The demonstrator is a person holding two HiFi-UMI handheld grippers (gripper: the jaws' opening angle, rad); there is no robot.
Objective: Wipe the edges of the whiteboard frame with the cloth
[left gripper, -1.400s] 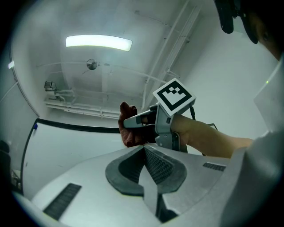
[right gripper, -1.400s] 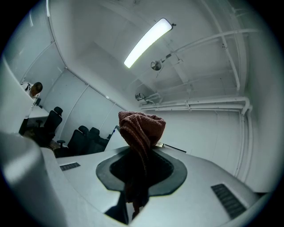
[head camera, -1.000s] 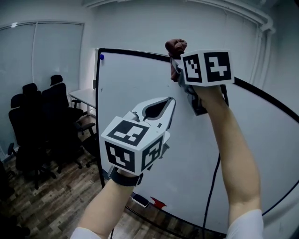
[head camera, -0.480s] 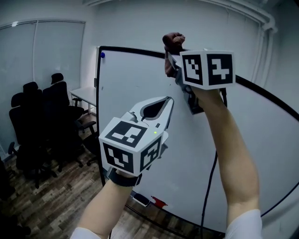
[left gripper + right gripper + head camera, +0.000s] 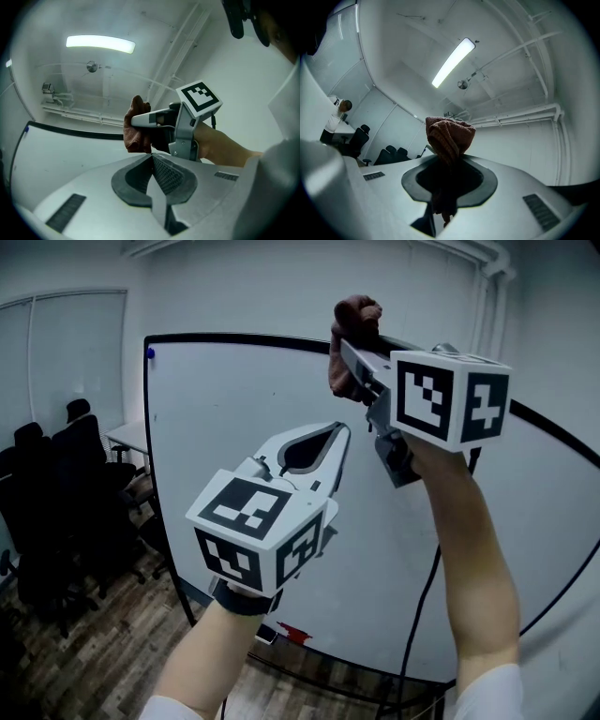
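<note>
A large whiteboard (image 5: 234,409) with a thin black frame (image 5: 234,339) stands in front of me. My right gripper (image 5: 354,351) is raised to the frame's top edge and is shut on a reddish-brown cloth (image 5: 353,317), which bulges above the jaws at the edge. The right gripper view shows the cloth (image 5: 449,135) bunched between the jaws. From the left gripper view, the cloth (image 5: 135,131) rests against the black frame (image 5: 75,131). My left gripper (image 5: 336,432) hangs lower, in front of the board's face, shut with nothing in it.
Black office chairs (image 5: 56,484) and a white desk (image 5: 127,435) stand to the left of the board on a wood floor. A blue magnet (image 5: 150,353) sits at the board's top left corner. A black cable (image 5: 422,606) hangs in front of the board. A person (image 5: 336,117) stands far off.
The view has shifted, so the board sits further left in frame. My right gripper with the cloth stays at the top edge, now a little further right along it. The left gripper stays shut.
</note>
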